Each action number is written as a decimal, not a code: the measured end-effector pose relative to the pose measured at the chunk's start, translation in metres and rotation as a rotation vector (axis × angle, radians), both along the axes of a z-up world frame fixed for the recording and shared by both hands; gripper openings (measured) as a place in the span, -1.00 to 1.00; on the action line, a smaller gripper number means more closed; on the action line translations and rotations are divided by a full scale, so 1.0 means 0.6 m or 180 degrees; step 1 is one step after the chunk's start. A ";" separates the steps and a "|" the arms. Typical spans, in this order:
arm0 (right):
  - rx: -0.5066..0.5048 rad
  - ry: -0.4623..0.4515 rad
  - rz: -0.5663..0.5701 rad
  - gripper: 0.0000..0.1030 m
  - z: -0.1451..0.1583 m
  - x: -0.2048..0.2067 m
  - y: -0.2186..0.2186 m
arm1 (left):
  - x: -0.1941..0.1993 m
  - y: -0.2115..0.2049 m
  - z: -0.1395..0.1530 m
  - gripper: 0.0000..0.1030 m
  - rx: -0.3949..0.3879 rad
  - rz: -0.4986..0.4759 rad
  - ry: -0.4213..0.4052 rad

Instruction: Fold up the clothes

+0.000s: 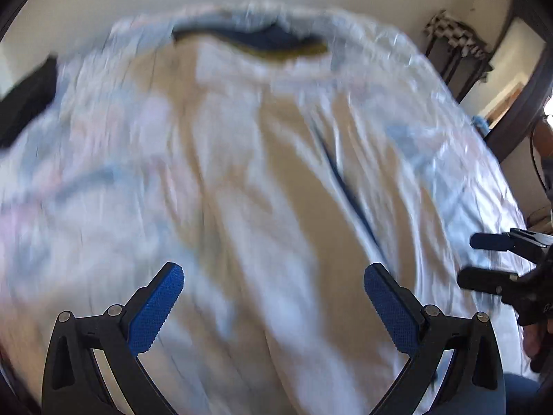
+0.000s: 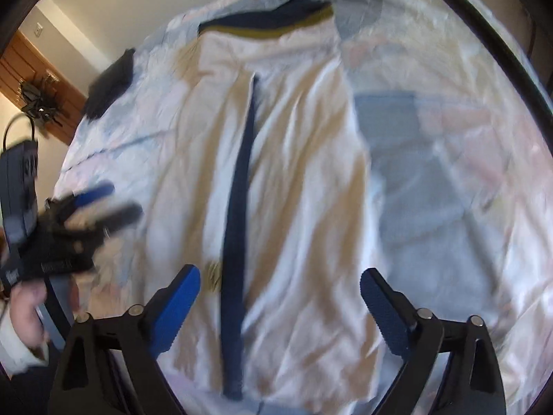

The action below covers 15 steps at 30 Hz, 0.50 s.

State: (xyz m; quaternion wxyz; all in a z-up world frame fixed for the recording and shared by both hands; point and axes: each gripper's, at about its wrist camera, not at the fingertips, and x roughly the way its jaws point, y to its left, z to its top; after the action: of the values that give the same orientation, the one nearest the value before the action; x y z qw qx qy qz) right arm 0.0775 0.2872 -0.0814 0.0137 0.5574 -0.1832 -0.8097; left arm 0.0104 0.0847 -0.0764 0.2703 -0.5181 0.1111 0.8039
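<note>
A white garment (image 1: 259, 173) lies spread flat on the bed, blurred in the left wrist view. The right wrist view shows the white garment (image 2: 293, 173) with a long navy stripe (image 2: 238, 190) down its length and a navy band with an olive edge (image 2: 276, 20) at its far end. My left gripper (image 1: 273, 273) hangs open over the near part of the cloth, with nothing between its blue pads. My right gripper (image 2: 280, 273) is open above the near hem, straddling the stripe without touching it. Each gripper shows in the other's view: the left gripper (image 2: 119, 202) and the right gripper (image 1: 470, 261).
A pale patchwork quilt (image 2: 432, 173) covers the bed under the garment. A dark cloth (image 2: 110, 83) lies at the bed's far left edge. A wooden door (image 2: 20, 69) and a dark box with a cable (image 2: 20, 180) are on the left. A dark stand (image 1: 452, 45) is at the far right.
</note>
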 end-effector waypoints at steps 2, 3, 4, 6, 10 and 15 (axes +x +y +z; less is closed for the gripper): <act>-0.0149 -0.0141 0.0015 0.63 -0.020 0.012 -0.027 | 0.022 -0.006 -0.025 1.00 -0.0150 0.0057 -0.0126; -0.0212 -0.0163 0.0070 0.53 -0.025 0.015 -0.041 | 0.029 -0.010 -0.030 1.00 -0.0188 0.0077 -0.0166; -0.0217 -0.0213 0.0120 0.52 -0.032 0.016 -0.055 | 0.036 -0.018 -0.028 1.00 -0.0192 0.0095 -0.0167; -0.0119 -0.0390 0.0220 0.50 -0.051 0.011 -0.084 | 0.041 -0.039 -0.007 1.00 -0.0188 0.0184 0.0014; -0.0048 -0.0585 0.0276 -0.22 -0.086 0.006 -0.128 | 0.022 -0.093 -0.003 1.00 -0.0313 0.0611 -0.0107; 0.0101 -0.0721 0.0309 -0.72 -0.098 0.013 -0.138 | 0.038 -0.127 -0.001 1.00 -0.0222 0.0777 -0.0137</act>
State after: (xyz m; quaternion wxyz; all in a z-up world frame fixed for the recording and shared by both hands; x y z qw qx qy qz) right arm 0.0855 0.2046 -0.1399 0.0233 0.6536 -0.1436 -0.7427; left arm 0.0332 0.0086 -0.0770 0.1545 -0.5540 0.0693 0.8151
